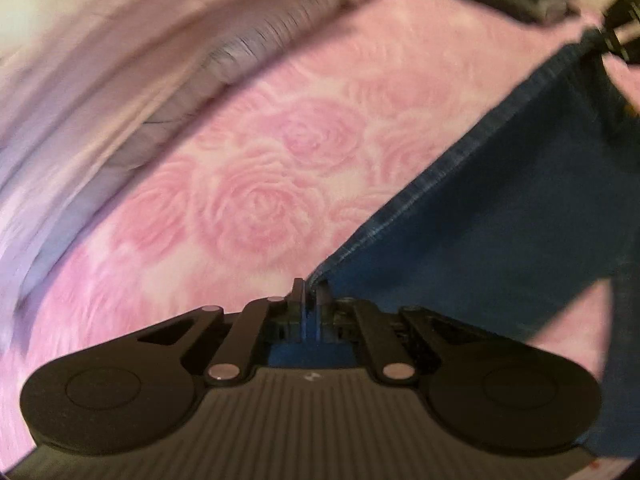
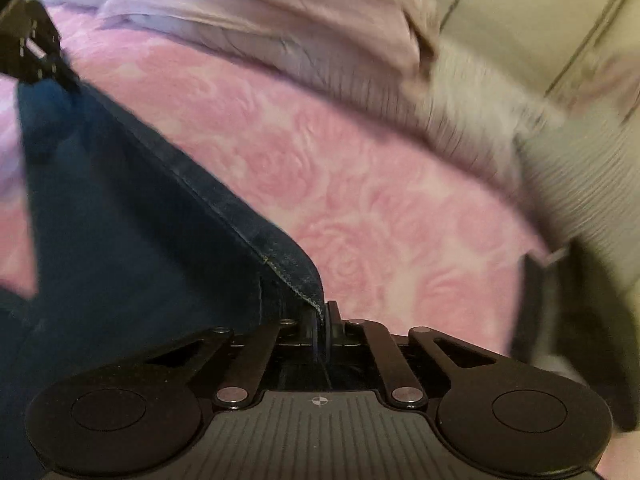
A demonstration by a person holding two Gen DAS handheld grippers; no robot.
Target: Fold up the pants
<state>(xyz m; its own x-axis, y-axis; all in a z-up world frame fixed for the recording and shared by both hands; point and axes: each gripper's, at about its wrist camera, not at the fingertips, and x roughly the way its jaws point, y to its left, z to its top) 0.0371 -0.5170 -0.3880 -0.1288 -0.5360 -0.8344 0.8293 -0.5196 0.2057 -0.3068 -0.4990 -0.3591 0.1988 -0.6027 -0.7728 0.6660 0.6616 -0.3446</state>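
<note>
While you hold both corners, the pants (image 1: 500, 208) hang stretched between your grippers above the bed (image 1: 248, 184).
Left gripper (image 1: 310, 294) and right gripper (image 2: 325, 314) each pinch the hem edge; long axis runs gripper to gripper, cloth dropping below, neither hand nearer.

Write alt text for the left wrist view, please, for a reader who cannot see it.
The left gripper is shut on an edge of dark blue denim pants, stretched taut to the right gripper at upper right, above a pink rose-patterned blanket. Blurred lilac bedding lies beyond.
</note>
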